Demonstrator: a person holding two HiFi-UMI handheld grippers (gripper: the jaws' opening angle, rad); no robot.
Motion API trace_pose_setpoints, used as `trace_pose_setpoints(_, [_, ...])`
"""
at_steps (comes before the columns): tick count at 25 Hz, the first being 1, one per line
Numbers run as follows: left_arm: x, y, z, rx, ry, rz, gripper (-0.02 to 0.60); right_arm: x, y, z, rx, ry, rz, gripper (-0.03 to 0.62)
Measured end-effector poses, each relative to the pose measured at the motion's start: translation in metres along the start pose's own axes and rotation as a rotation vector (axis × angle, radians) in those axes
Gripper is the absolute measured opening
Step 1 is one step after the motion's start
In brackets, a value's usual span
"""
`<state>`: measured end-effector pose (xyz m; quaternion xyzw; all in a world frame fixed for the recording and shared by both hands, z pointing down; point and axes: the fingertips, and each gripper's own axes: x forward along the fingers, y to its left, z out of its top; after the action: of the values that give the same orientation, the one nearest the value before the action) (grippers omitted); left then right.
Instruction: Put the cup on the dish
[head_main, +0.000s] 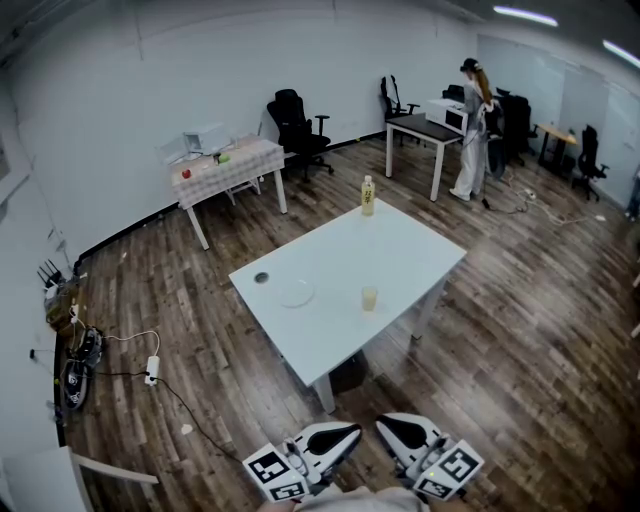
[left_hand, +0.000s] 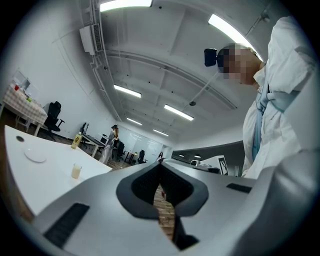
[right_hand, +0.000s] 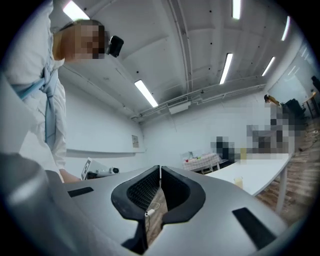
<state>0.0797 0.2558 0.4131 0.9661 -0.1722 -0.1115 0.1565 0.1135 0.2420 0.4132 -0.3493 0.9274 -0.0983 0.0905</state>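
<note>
White table (head_main: 400, 250) carries one cup (head_main: 369, 298), one dish (head_main: 296, 293), one bottle (head_main: 367, 196).

Bare table (head_main: 400, 250) surface between cup (head_main: 369, 298) and dish (head_main: 296, 294); small dark disc (head_main: 261, 277) near dish; bottle (head_main: 367, 196) off at far corner.
</note>
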Motion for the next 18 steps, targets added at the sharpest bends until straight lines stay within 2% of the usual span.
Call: trace_pose_setpoints(18, [0.0001, 0.0047, -0.0001, -0.008, -0.014, 0.041, 0.002, 0.003, -0.0042, -0.0015, 0.019, 0.007, 0.031, 0.034])
